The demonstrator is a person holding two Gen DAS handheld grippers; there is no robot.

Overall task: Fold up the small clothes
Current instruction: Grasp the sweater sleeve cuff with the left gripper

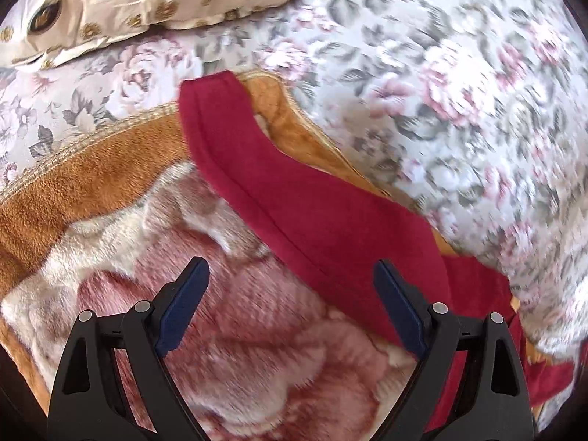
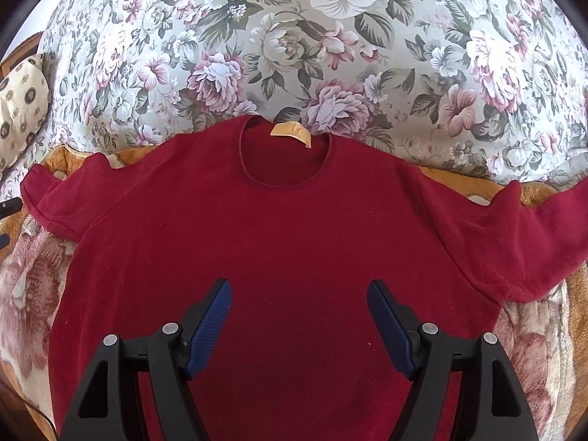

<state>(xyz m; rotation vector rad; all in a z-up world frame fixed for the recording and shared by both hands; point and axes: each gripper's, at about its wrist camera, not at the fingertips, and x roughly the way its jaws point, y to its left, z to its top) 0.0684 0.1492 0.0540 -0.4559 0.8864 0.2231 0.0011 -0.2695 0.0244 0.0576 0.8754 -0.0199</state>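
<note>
Sweater (image 2: 279,235), deep red, lies spread flat across the middle of the right wrist frame on a plush blanket (image 2: 33,275) over the bed. Both the left gripper (image 1: 290,301) and right gripper (image 2: 299,323) have their fingers released, grasping nothing. We judge a sleeve (image 1: 257,169) fold comes first: pinch near the cuff, carry it inward. Its neck tag (image 2: 290,133) is unreadable.

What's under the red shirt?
The shirt lies on a plush blanket, over a floral bedspread. What's under its middle is hidden.
</note>
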